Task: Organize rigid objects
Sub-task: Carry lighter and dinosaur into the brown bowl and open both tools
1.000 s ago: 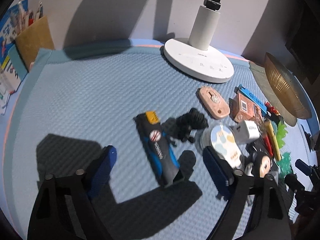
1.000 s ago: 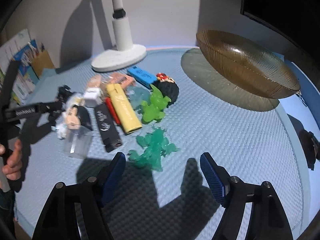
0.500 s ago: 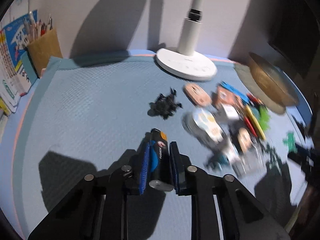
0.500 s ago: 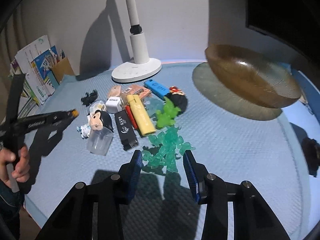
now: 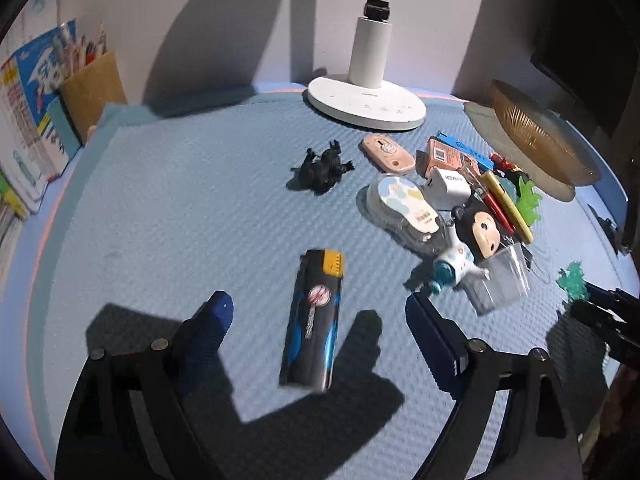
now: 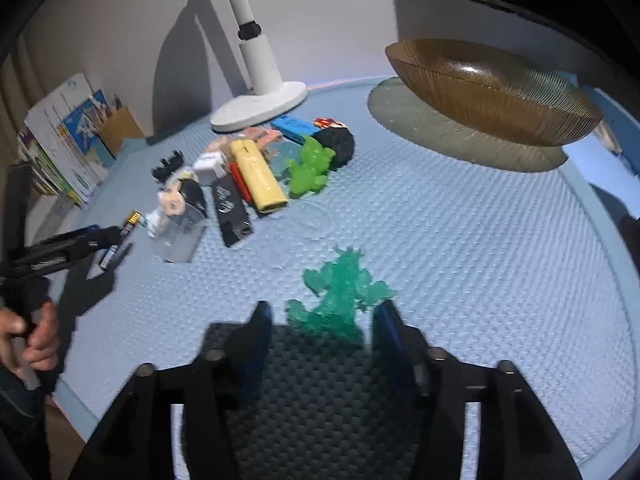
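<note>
A black-and-blue lighter (image 5: 315, 320) with a yellow top lies on the blue mat (image 5: 160, 208) between the wide-open fingers of my left gripper (image 5: 316, 320). My right gripper (image 6: 324, 324) is open around a translucent teal figure (image 6: 342, 292), which lies on the mat and touches neither finger. The left gripper also shows at the left of the right wrist view (image 6: 72, 248). A pile of small objects holds a yellow lighter (image 6: 258, 176), a black lighter (image 6: 232, 210), a green figure (image 6: 310, 166) and a big-headed doll (image 5: 480, 226).
A white lamp base (image 5: 366, 102) stands at the back. An amber ribbed bowl (image 6: 492, 88) sits at the back right. A black animal figure (image 5: 322, 168) lies alone mid-mat. Books and a pencil holder (image 5: 90, 92) line the left edge.
My left gripper had shut on the black-and-blue lighter, carried it nearer, then opened and let it lie on the mat. My right gripper narrowed around the teal figure, then opened wider.
</note>
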A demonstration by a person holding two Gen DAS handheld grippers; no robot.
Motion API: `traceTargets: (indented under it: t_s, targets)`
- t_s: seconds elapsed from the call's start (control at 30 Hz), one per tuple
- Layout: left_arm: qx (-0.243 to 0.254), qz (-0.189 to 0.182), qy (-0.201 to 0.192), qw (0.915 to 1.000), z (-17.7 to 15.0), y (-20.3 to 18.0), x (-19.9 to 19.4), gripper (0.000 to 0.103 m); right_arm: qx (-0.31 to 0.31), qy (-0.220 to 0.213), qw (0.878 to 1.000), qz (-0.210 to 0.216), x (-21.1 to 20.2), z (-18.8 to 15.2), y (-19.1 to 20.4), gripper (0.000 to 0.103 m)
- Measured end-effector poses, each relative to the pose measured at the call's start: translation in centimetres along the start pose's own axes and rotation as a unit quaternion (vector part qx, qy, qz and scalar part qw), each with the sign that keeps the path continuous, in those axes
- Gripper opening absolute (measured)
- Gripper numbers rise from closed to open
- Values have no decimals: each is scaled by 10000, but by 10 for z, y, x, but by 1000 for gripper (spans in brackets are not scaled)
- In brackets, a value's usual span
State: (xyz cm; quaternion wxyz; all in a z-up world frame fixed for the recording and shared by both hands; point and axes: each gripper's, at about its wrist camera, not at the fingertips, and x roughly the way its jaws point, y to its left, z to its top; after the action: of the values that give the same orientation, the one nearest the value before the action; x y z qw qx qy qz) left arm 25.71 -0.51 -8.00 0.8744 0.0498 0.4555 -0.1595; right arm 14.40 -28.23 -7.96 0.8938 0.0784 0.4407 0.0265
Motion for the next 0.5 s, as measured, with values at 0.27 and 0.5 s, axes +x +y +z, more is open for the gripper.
traceTargets:
  t_s: [0.27, 0.5]
  targets:
    - [215, -3, 57, 9998, -6, -24, 3, 20, -389, -81, 9967, -714, 7, -1, 21, 41]
    - [369, -388, -675, 9963, 21, -50, -60, 20, -357, -767, 9958, -355, -44, 26, 12, 40]
